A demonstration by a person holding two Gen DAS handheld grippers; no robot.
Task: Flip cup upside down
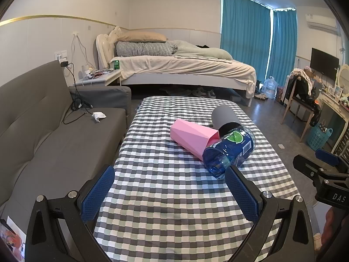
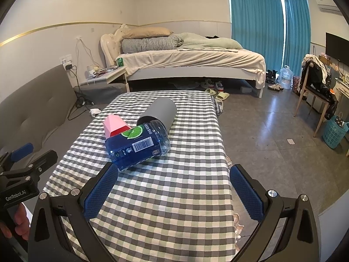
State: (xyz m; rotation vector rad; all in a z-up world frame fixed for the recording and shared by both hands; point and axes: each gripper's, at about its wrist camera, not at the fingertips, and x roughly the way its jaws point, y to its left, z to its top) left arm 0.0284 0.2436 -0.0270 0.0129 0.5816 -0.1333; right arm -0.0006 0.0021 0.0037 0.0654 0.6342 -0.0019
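1. Left claw (image 1: 169, 193): held low over the near end of the tabletop (image 1: 174, 218), jaws spread wide, nothing between the blue pads (image 1: 98, 194). It was judged to be poised for an approach, no cup yet being within reach of the pads.

2. Right claw (image 2: 174, 191): likewise held over the near tabletop, jaws wide apart and empty. Its left pad was seen just in front of the blue bottle, though contact could not be confirmed.

3. Blue bottle (image 2: 136, 145): a clear blue plastic vessel with a lime label, lying on its side at mid-tabletop, nearest of the three items. It lay across the mouths of the two cups, so access to them was judged to be partly blocked.

4. Pink cup (image 1: 193, 136): faceted, lying on its side to the left, its open end turned toward the bottle and touching it. Neither upright nor inverted.

5. Grey cup (image 2: 161, 112): smooth, lying on its side to the right and farther off, dark mouth facing the bottle.

6. Which cup was meant could not be told; the flip was judged not yet begun.

7. Beyond: a grey sofa (image 1: 43, 131) at left, a bed (image 1: 185, 65) at the far wall.
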